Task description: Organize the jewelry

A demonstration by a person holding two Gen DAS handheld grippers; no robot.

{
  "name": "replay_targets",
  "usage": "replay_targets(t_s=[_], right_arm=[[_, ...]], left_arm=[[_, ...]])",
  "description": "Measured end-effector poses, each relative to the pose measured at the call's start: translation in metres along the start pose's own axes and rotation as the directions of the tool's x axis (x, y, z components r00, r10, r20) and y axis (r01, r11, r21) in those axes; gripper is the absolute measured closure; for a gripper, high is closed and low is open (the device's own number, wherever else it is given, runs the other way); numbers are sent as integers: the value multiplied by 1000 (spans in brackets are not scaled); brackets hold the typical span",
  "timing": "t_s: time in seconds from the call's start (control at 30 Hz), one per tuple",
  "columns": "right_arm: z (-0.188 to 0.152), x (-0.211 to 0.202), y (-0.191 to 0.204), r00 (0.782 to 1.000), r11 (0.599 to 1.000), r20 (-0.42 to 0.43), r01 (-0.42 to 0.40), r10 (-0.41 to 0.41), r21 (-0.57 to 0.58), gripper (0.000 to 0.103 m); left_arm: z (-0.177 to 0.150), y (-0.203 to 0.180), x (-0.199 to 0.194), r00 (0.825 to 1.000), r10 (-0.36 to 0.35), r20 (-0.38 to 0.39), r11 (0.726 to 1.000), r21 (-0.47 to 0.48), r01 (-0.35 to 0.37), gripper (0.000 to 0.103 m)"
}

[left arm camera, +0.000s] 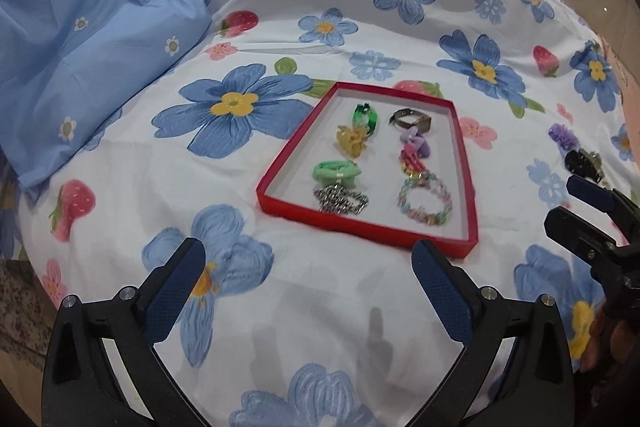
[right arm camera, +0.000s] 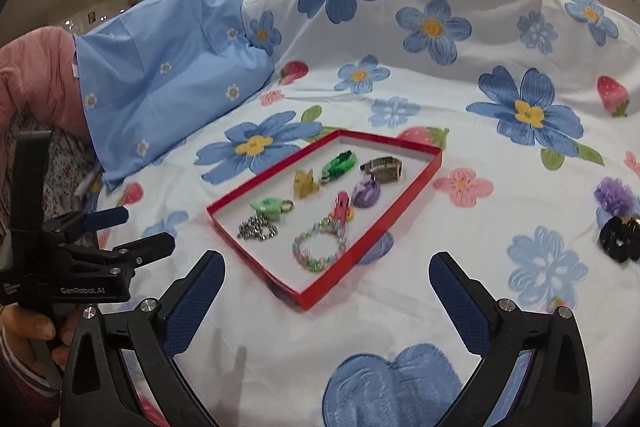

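left wrist view: one red tray [left arm camera: 280, 163] lies on the flower-print bedspread [left arm camera: 360, 27], near its middle, and holds eight pieces in two columns. left column, far to near: green clip [left arm camera: 365, 117], yellow claw clip [left arm camera: 352, 143], green scrunchie [left arm camera: 338, 174], silver chain [left arm camera: 341, 203]. right column: wristwatch [left arm camera: 412, 119], purple flower clip [left arm camera: 416, 143], pink clip [left arm camera: 412, 161], beaded bracelet [left arm camera: 425, 201]. two pieces lie outside the tray toward the bedspread's right edge: a purple scrunchie [right arm camera: 614, 195] and a black claw clip [right arm camera: 618, 239], just beside each other. left gripper [left arm camera: 308, 283] hovers before the tray's near edge, jaws wide and holding nothing. right gripper [right arm camera: 326, 291] hovers at the tray's near corner, jaws likewise wide and holding nothing. right wrist view: the left gripper's body reads "genrobot.ai".
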State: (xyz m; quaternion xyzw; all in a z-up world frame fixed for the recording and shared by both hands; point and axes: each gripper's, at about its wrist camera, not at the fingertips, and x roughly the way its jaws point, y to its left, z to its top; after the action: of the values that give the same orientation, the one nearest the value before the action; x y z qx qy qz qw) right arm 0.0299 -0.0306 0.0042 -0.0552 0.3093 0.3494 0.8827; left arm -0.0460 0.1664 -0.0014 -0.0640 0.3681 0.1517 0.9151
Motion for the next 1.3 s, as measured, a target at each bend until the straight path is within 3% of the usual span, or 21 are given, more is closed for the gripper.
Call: replay_targets(t_s=[0.77, 1.3], right_arm=[[-26, 6, -9, 999, 1000, 30, 12, -13, 20, 0], [-25, 4, -7, 999, 1000, 31, 8, -8, 12, 0]], left_arm=[[-18, -12, -18, 996, 34, 82, 999, 14, -35, 0], [-20, -15, -17, 997, 34, 69, 999, 27, -36, 0]])
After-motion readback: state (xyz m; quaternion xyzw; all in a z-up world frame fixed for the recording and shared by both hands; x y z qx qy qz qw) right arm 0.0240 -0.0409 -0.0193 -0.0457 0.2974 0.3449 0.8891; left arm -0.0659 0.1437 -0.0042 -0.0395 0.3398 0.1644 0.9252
